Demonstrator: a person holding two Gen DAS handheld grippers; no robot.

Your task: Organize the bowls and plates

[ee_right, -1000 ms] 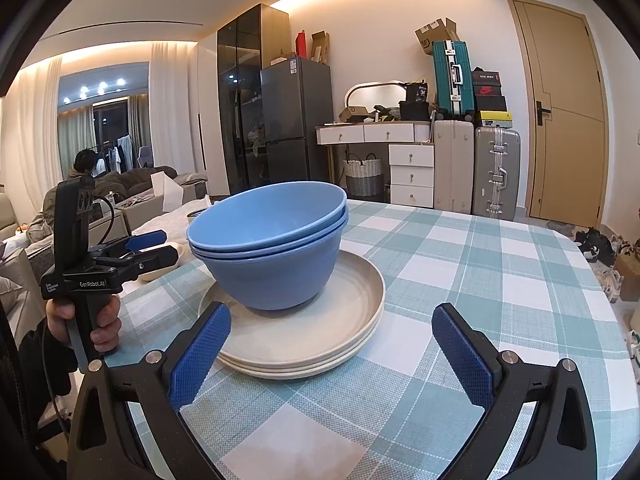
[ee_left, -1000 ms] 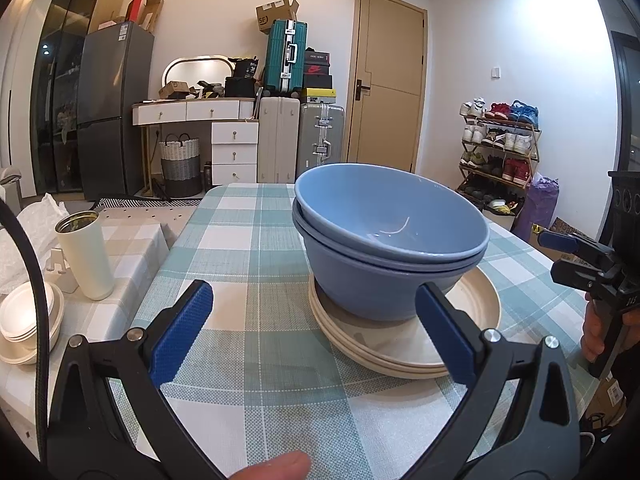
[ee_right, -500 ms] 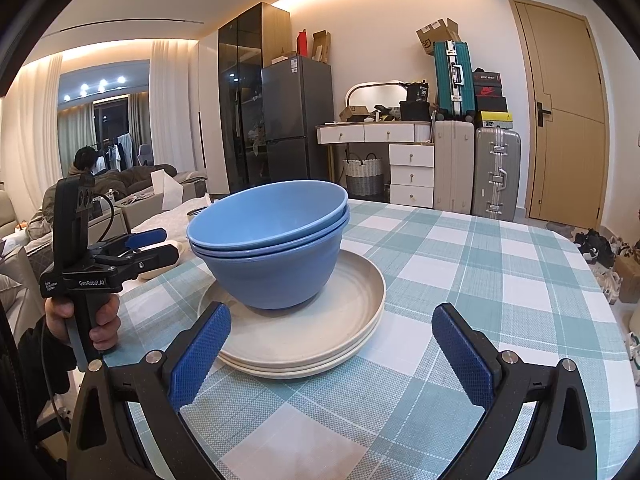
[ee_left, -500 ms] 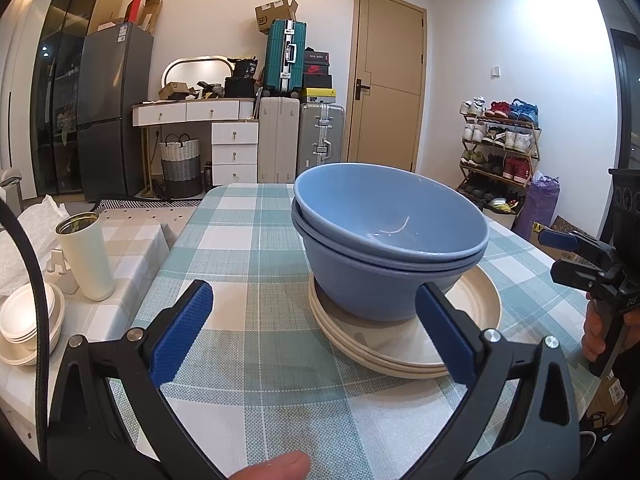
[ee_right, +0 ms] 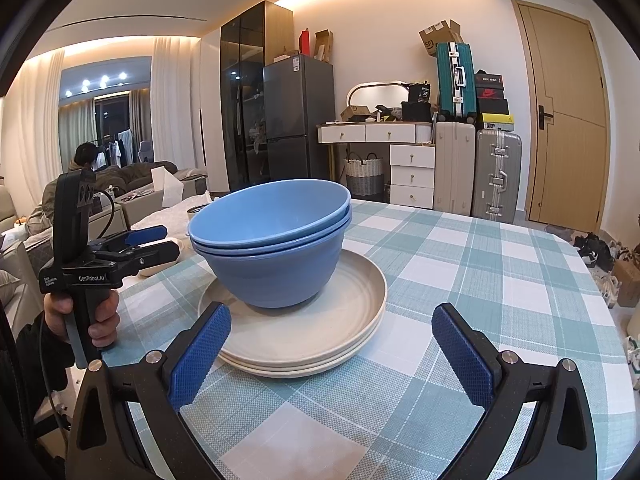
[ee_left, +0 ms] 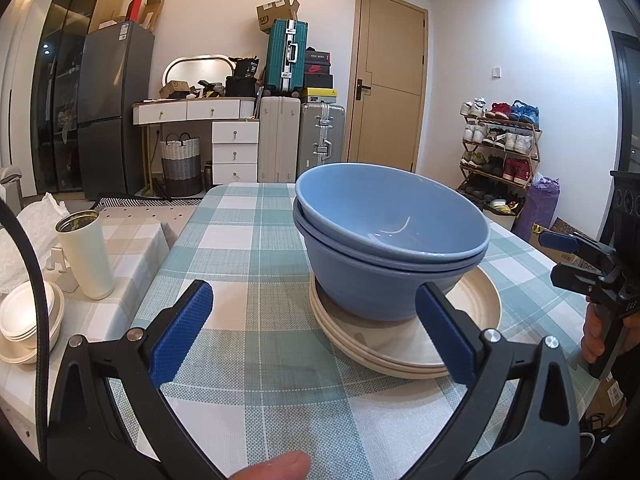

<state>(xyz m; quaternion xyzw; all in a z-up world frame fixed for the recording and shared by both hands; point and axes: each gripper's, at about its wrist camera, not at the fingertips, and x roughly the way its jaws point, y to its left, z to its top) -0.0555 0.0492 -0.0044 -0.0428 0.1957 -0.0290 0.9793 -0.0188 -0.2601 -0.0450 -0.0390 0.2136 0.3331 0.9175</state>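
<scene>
Two nested blue round bowls (ee_left: 390, 240) sit on stack of cream round plates (ee_left: 404, 344), on teal-checked tablecloth (ee_left: 240, 248); sorting judged finished. Left gripper (ee_left: 316, 334) spread wide, empty, stack at its 1 o'clock. Right gripper (ee_right: 331, 354) spread, empty, stack at 11 o'clock, both backed off, likely to clear stack. Only left view shows cream tumbler (ee_left: 85, 254) at 9 o'clock.

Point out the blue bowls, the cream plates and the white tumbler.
blue bowls (ee_right: 276, 276): right wrist view, outer wall of the lower bowl.
cream plates (ee_right: 320, 332): right wrist view, bare surface of the top plate.
white tumbler (ee_left: 89, 260): left wrist view, middle of its side.
</scene>
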